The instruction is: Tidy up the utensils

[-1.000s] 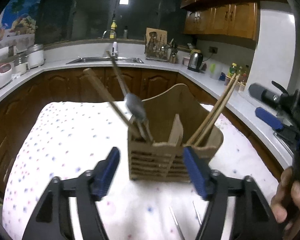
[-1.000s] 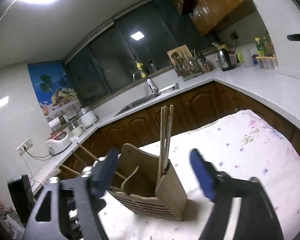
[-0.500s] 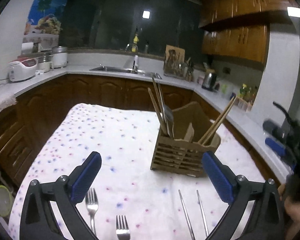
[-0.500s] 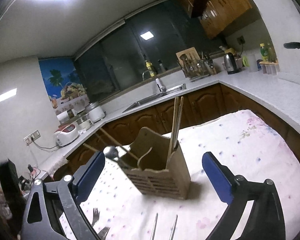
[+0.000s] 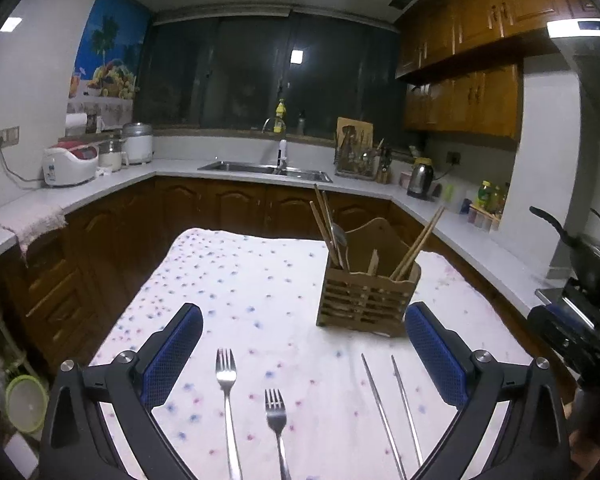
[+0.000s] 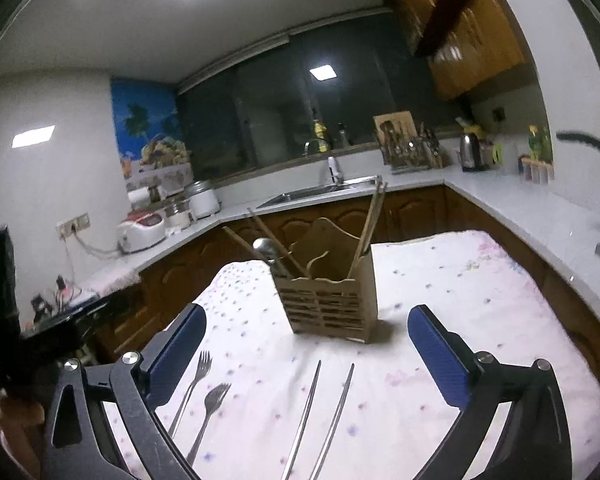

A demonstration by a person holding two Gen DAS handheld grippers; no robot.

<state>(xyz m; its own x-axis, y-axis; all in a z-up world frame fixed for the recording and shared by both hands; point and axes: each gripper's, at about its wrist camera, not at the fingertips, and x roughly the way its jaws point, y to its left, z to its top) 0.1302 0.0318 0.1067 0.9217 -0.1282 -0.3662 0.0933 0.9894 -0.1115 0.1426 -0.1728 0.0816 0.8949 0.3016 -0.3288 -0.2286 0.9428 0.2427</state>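
Two forks (image 5: 228,392), two metal chopsticks (image 5: 396,408) flat on cloth — wooden holder (image 5: 366,300) upright behind, holding spoon (image 5: 339,236), wooden chopsticks (image 5: 418,242).

Handles of 2 forks (image 5: 228,396) and 2 metal chopsticks (image 5: 396,412) past bottom edge.

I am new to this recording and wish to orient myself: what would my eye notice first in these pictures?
First, the wooden utensil holder standing on the flowered tablecloth, with wooden chopsticks and a spoon leaning out of it. In front of it, two forks and a pair of metal chopsticks lie flat on the cloth. Each open hand-held gripper, left and right, frames the view and holds nothing.
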